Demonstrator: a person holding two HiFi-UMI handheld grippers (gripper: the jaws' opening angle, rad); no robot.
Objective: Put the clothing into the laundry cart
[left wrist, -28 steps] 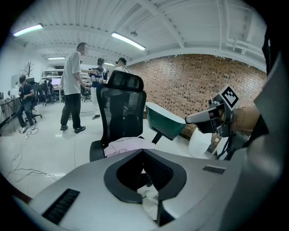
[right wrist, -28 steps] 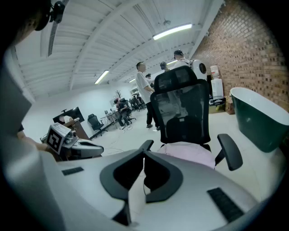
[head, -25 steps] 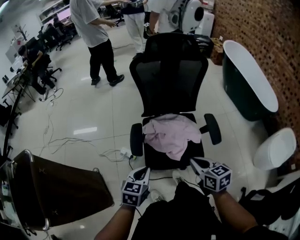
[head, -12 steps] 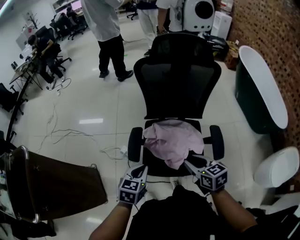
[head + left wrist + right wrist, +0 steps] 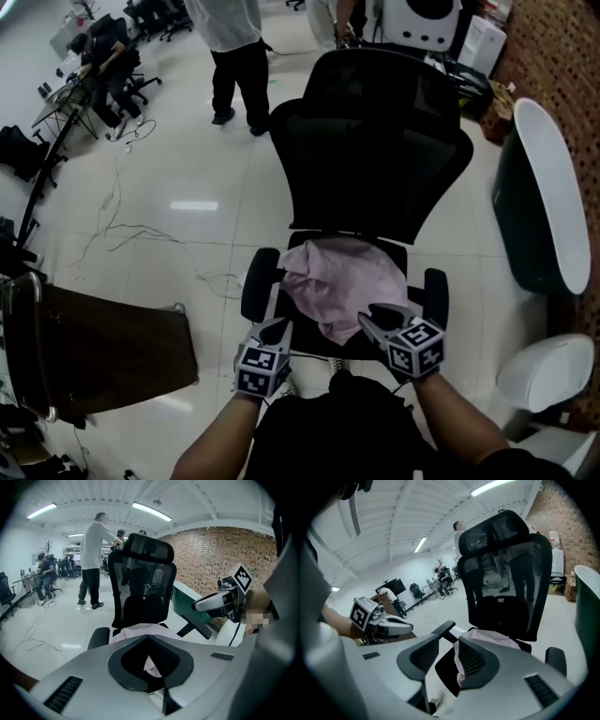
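**Pink garment lies on the chair seat**

The pink garment (image 5: 342, 281) lies crumpled on the seat of the black office chair (image 5: 375, 159). The right hand-held gripper (image 5: 377, 319) hovers at the seat's front edge with its jaws apart, pinching nothing. The left hand-held gripper (image 5: 274, 330) is just in front of the seat, jaws together and empty. The brown laundry cart (image 5: 94, 352) stands left of the chair.

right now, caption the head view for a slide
Left gripper and right gripper poised by pink garment on black office chair.
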